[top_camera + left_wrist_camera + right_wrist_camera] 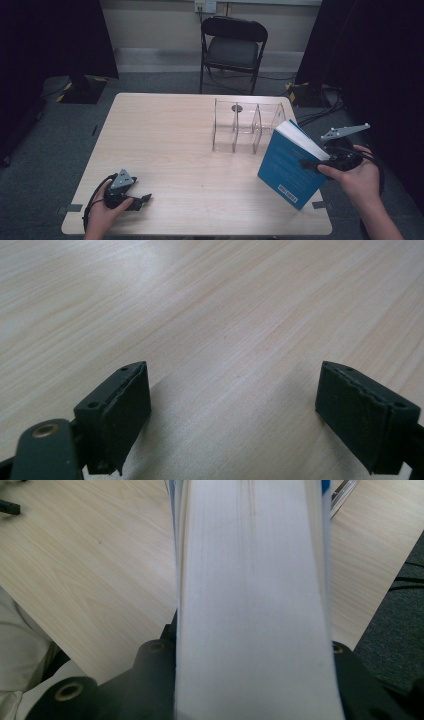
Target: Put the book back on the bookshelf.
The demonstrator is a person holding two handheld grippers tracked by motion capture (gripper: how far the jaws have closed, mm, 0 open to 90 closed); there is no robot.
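Observation:
A thick blue book (pixel 290 167) hangs tilted above the table's right front corner, with my right gripper (pixel 312 164) shut on its page edge. In the right gripper view the book's white page block (pixel 252 605) runs up between the jaws. A clear acrylic divider rack (pixel 246 127) stands just left of and behind the book. Near the front left of the table rests my left gripper (pixel 145 200), open. In the left gripper view its jaws (pixel 232 415) stand wide apart over bare wood with nothing between them.
The light wooden table (pixel 165 145) has free room across its left and middle. A black folding chair (pixel 232 47) stands behind the far edge. Cables (pixel 320 107) lie on the grey floor at the right. Dark curtains hang at both sides.

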